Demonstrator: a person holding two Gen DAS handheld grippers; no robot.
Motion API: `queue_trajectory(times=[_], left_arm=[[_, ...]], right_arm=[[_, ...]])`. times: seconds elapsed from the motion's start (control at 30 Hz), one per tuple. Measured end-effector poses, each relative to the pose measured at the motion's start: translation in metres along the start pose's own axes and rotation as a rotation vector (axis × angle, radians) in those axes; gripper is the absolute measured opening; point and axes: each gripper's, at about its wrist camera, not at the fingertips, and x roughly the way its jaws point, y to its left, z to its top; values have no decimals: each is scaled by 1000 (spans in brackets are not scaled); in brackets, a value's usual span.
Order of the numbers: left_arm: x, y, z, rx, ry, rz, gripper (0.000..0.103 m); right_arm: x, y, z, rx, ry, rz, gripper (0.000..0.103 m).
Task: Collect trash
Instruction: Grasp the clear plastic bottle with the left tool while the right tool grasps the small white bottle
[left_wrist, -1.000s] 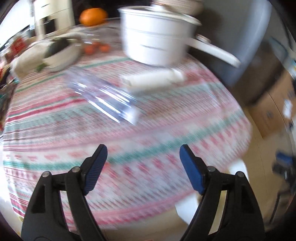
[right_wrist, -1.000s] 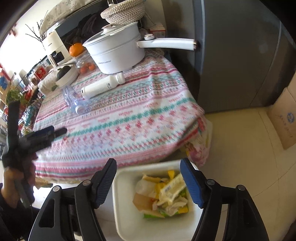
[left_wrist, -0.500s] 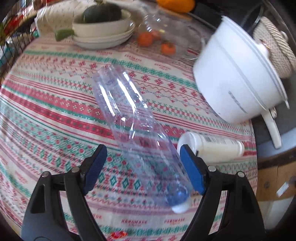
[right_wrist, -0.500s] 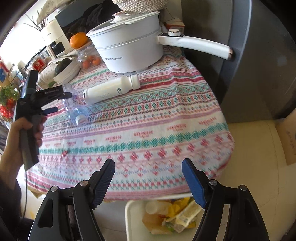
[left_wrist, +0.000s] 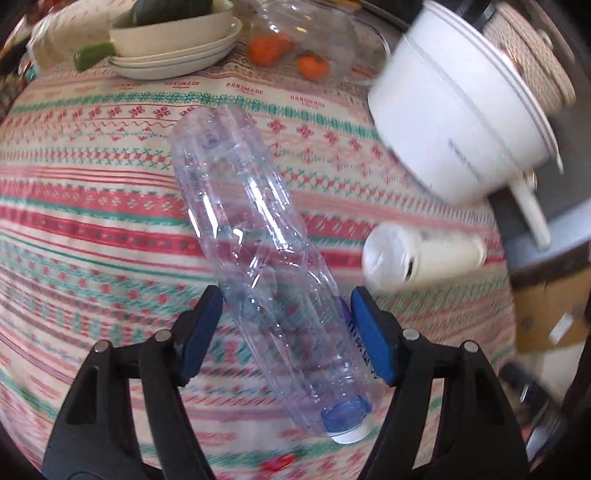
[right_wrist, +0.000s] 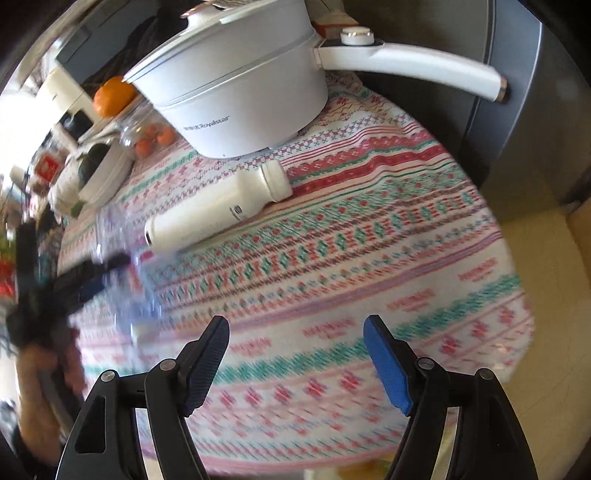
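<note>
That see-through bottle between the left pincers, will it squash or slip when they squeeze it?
The clear bottle looks empty and thin-walled, with dents already, so it will probably buckle and feel very light. Lying on its side on the tablecloth, it could roll. The left gripper straddles it, so it may be cornered.

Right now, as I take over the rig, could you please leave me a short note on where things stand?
Left gripper: open, fingers on either side of the clear plastic bottle lying on the tablecloth; no grip yet.
Right gripper: open and empty, above the table's near edge.
White bottle lies beside the white pot.
Done: nothing collected from the table that I can see.
Left: close on the clear bottle, bin it, then probably the white bottle.
</note>
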Motion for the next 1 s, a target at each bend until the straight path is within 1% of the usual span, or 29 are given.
queue_trajectory(times=[0.07, 0.1, 0.17, 0.2, 0.27, 0.3, 0.43, 0.6, 0.67, 0.73, 0.77, 0.8, 0.87, 0.93, 1.0], left_arm=[[-7, 4, -5, 69, 12, 37, 72], [-11, 4, -9, 120, 14, 59, 72], [-17, 6, -15, 211, 11, 130, 72], [-19, 8, -18, 247, 9, 151, 72], [-21, 17, -23, 286, 19, 170, 73], [-22, 20, -23, 293, 24, 166, 73], [-26, 30, -21, 269, 28, 143, 73], [-33, 46, -23, 241, 28, 105, 74], [-35, 48, -23, 230, 26, 90, 74], [-37, 49, -23, 224, 18, 82, 74], [-37, 50, -24, 222, 11, 81, 74], [-37, 50, -24, 221, 5, 86, 74], [-38, 49, -25, 222, -7, 92, 73], [-37, 48, -26, 215, -15, 95, 73], [-39, 49, -30, 198, -25, 95, 72]], right_arm=[[9, 6, 7, 49, 2, 19, 77], [15, 11, 11, 81, -2, 30, 77], [22, 21, 18, 128, -11, 49, 77], [26, 28, 23, 157, -20, 67, 77], [31, 38, 30, 204, -34, 90, 77], [36, 43, 34, 234, -41, 104, 77], [57, 59, 47, 335, -54, 137, 77], [86, 74, 61, 432, -70, 133, 77], [99, 75, 64, 464, -53, 127, 77], [110, 74, 63, 492, -39, 157, 78], [108, 74, 64, 494, -59, 149, 78], [108, 76, 64, 479, -55, 149, 77], [108, 74, 63, 458, -51, 154, 73], [104, 63, 56, 446, -39, 194, 65], [101, 57, 50, 429, -15, 228, 60]])
